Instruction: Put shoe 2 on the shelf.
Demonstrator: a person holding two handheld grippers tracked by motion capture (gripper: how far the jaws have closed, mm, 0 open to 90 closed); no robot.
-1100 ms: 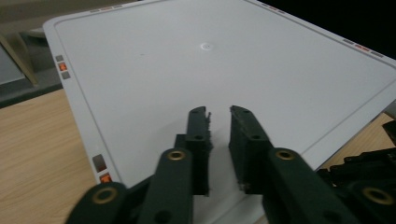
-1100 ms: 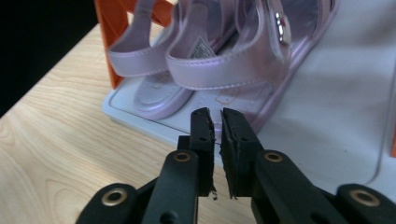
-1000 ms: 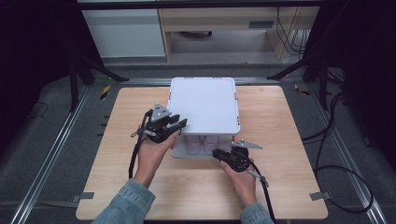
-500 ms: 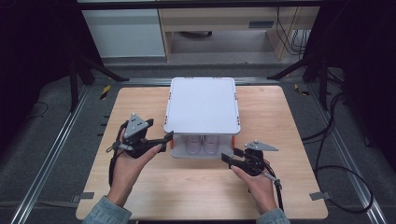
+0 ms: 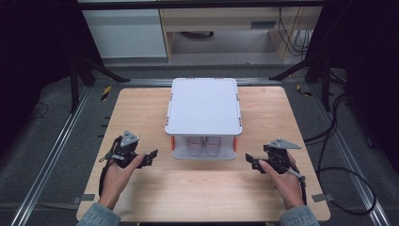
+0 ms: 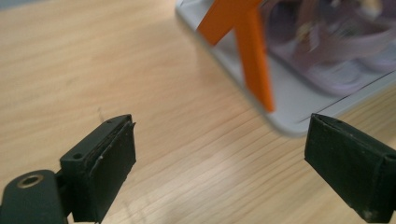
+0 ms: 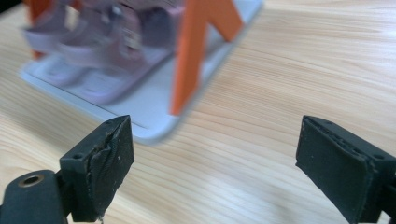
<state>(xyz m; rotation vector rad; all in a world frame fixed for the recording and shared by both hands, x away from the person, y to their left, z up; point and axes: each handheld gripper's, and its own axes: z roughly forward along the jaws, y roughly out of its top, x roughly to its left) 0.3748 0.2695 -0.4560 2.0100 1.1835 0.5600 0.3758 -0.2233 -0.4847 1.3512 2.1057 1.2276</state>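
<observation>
Pale wooden tabletop (image 5: 141, 117) on a dark metal frame, grey floor and shelving beyond. Between the two claws, a clear storage box (image 5: 203, 122) with a white lid (image 5: 203, 106) seated flat on top and orange latches (image 6: 254, 56) at the corners; inside, a pair of pale pink shoes (image 5: 204, 145), seen blurred through the near wall.

Left claw (image 5: 149, 157): jaws wide apart, holding nothing, resting low over bare wood, the box's near left corner just ahead and to its right, not touching. Right claw (image 5: 250, 161): likewise spread and empty, the box's near right corner just ahead and to its left, a strip of wood between. From the right gripper view, an orange latch (image 7: 191, 60) lying flush down the box corner.

Judged from this: shoes packed, lid on, latches apparently down, both claws clear of the box. Closing work looks done or very nearly so. Cannot tell whether the far-side latches are fastened. Possibly left: checking those, or moving the box.
</observation>
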